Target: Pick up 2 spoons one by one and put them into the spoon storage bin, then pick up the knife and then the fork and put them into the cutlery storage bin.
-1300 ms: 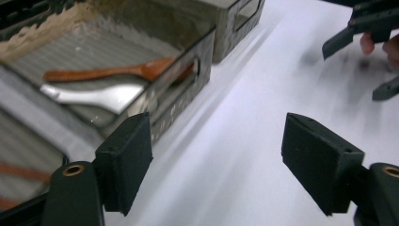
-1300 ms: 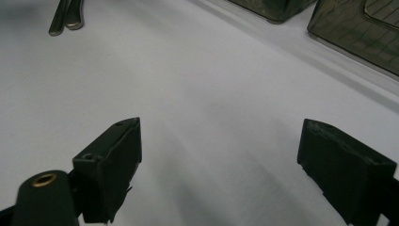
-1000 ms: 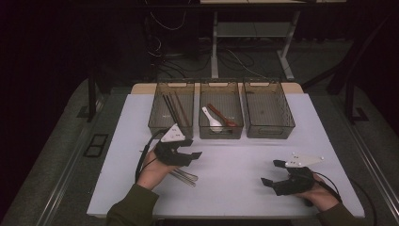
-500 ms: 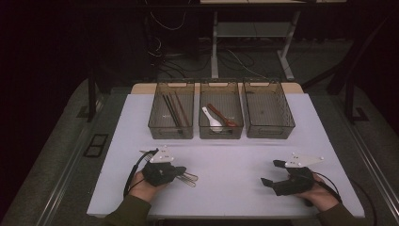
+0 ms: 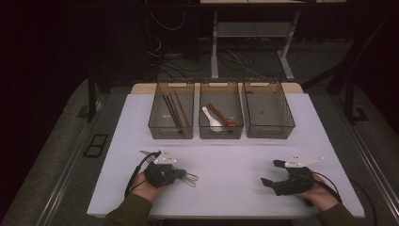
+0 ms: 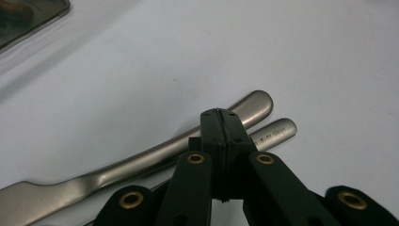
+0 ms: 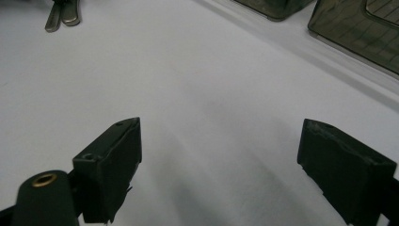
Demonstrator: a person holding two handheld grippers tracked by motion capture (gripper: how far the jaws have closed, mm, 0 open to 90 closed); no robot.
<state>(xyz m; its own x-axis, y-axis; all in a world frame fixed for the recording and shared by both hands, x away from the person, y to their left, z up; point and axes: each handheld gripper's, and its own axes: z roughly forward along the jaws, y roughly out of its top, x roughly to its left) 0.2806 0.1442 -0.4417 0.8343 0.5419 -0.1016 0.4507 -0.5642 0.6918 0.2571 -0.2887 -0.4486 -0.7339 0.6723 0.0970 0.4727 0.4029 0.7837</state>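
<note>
Left gripper view shows the left claw [image 6: 220, 117] shut above two handles [image 6: 164, 153].

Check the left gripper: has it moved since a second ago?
Yes. In the high view the left gripper has drawn back from the left bin toward the near table edge, down over the forks, and its fingers have just closed.

We see three trays side by side at the back of the worktop [image 5: 226, 165], chopsticks [image 5: 171, 110] in the left tray [image 5: 157, 126], spoons [image 5: 217, 117] in the middle tray [image 5: 205, 132], and cutlery [image 5: 189, 178] lying front left.
</note>
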